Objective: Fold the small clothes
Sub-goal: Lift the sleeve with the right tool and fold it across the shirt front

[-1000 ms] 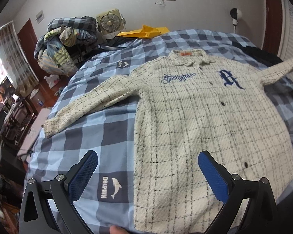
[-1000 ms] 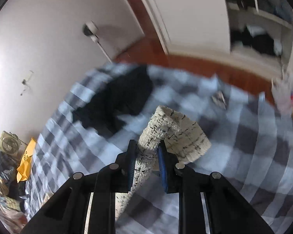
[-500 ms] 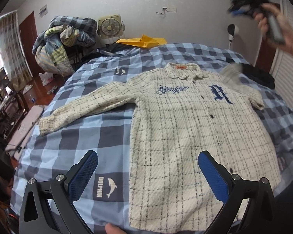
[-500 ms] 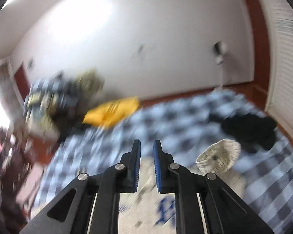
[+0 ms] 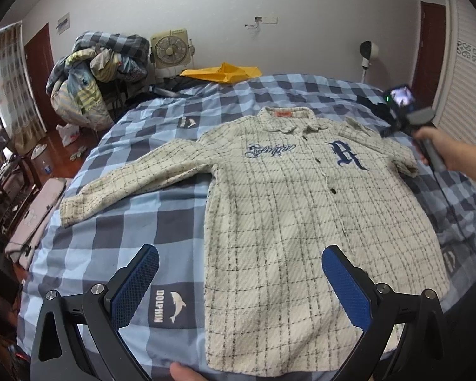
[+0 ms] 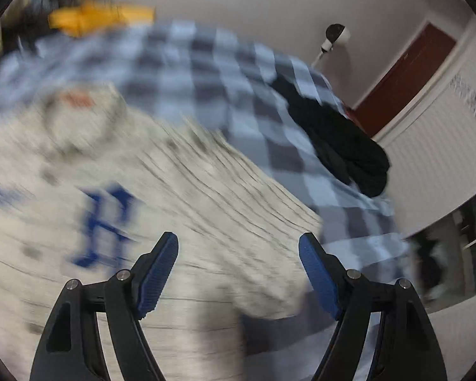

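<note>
A cream plaid shirt (image 5: 288, 209) with blue embroidery lies face up on the checked bed. Its left sleeve (image 5: 127, 184) stretches out to the left; its right sleeve (image 5: 393, 149) lies folded in on the shoulder. My left gripper (image 5: 238, 282) is open and empty above the shirt's hem. My right gripper (image 6: 238, 266) is open and empty, hovering over the folded sleeve (image 6: 238, 209); that view is blurred. It also shows in the left wrist view (image 5: 406, 111) at the far right, held by a hand.
The blue checked bedspread (image 5: 111, 222) covers the bed. A black garment (image 6: 339, 139) lies at the bed's far right corner. A yellow cloth (image 5: 222, 71), a fan (image 5: 169, 50) and a pile of clothes (image 5: 92, 76) sit at the far end.
My right gripper carried the right sleeve inward, let it go on the shoulder, and opened. My left gripper stayed open, rising slightly back from the hem.
</note>
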Tool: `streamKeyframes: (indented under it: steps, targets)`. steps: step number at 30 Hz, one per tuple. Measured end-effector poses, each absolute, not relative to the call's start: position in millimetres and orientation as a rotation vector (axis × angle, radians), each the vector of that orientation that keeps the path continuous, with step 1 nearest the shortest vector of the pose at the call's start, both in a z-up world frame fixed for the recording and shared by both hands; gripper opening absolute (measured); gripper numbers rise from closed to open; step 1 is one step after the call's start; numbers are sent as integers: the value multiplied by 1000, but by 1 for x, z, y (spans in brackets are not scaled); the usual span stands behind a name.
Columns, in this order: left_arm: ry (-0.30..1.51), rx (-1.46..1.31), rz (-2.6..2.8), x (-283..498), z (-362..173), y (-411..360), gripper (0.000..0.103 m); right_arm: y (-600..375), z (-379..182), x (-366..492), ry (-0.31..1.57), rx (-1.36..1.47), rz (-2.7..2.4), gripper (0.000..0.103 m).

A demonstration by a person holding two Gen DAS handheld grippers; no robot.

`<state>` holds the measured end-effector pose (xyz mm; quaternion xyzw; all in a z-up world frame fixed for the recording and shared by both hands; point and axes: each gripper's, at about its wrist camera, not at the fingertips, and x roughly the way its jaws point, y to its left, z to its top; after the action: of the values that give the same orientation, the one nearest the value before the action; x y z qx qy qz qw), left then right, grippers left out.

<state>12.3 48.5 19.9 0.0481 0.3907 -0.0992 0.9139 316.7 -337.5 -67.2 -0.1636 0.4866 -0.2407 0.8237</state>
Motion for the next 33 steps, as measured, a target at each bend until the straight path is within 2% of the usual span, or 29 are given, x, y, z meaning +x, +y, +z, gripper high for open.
streamKeyframes:
  steps: [5, 11, 16, 17, 20, 21, 24, 28, 33]
  targets:
    - [869, 77, -186, 26, 8, 51, 103, -327, -104, 365, 1076, -361, -448, 76]
    - [924, 69, -193, 35, -4, 49, 103, -312, -122, 433, 1027, -338, -453, 76]
    - [944, 66, -203, 40, -7, 46, 103, -327, -149, 451, 1129, -204, -422, 75]
    - [944, 67, -205, 39, -7, 45, 103, -335, -145, 449, 1120, -126, -410, 73]
    - [936, 61, -209, 37, -4, 46, 103, -355, -129, 442, 1083, 67, -372, 16]
    - [930, 59, -209, 36, -2, 46, 103, -357, -123, 439, 1057, 74, -396, 9]
    - [900, 61, -201, 31, 4, 49, 103, -358, -85, 422, 955, 66, -418, 7]
    - [876, 45, -206, 25, 10, 53, 103, -348, -8, 385, 779, 110, -377, 7]
    - [851, 20, -219, 19, 18, 59, 103, -292, 83, 364, 651, 173, -180, 7]
